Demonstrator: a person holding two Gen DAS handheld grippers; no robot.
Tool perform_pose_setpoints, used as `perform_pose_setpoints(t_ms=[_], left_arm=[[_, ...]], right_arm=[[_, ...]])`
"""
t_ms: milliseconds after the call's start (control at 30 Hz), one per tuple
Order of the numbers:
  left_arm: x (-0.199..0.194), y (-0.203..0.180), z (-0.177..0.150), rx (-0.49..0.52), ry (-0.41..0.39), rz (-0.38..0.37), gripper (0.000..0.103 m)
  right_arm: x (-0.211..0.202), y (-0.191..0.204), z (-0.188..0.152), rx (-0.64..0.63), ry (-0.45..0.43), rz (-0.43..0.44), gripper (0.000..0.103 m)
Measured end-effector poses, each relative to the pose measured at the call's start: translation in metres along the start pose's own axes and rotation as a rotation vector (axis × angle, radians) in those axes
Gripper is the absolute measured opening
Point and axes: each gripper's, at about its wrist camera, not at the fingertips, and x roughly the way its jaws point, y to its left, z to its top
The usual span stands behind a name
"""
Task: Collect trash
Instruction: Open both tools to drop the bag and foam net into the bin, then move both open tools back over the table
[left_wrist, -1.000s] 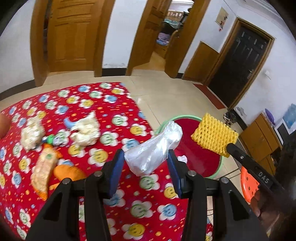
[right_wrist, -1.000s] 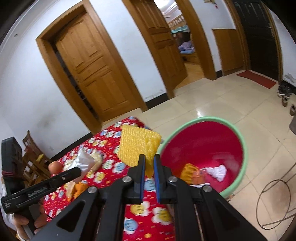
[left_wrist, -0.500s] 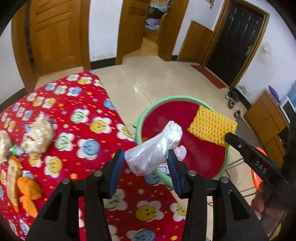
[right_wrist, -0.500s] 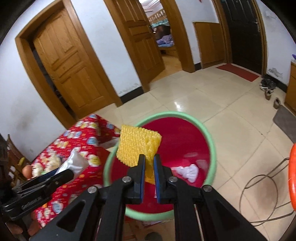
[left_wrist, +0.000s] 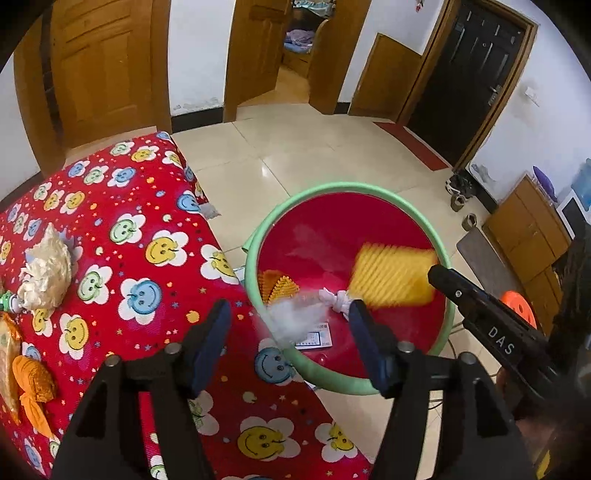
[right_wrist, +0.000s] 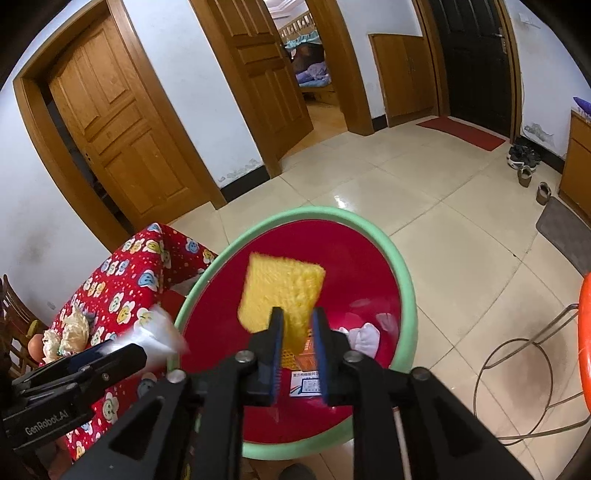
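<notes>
Both jaws were opening. The left hand-held gripper (left_wrist: 288, 332) stood wide around a blurred clear plastic bag (left_wrist: 295, 314). The right hand-held gripper (right_wrist: 298, 341) stood narrow around a yellow foam net (right_wrist: 280, 295), above the red basin (right_wrist: 402, 280).

Your right-hand black two-finger gripper (left_wrist: 432, 275) carries white letters "DAS" along its side. Your left-hand black two-finger gripper (right_wrist: 140, 354) reads "GenRobot.AI" on its body. The white printed card (right_wrist: 306, 386) in the red green-rimmed plastic basin (right_wrist: 404, 273) has print too small to read.
</notes>
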Motion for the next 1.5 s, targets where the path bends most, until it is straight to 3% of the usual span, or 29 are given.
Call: perform_pose_setpoints(t_ms=[300,933,1500], left_arm=[[-0.021,0.010,-0.001,-0.036,-0.034,0.033,0.071],[-0.082,0.078,-0.020,-0.204,-0.105,0.110,0.072],[-0.139,0.141,-0.044,-0.259,-0.153,0.233,0.074]], right_arm=[[-0.014,0.001,0.004,0.020,-0.037,0.031,0.051],[-0.047,0.052,-0.007,-0.041,-0.049,0.085,0.059],[-0.055,0.128,-0.028,-0.130,-0.024,0.180,0.065]])
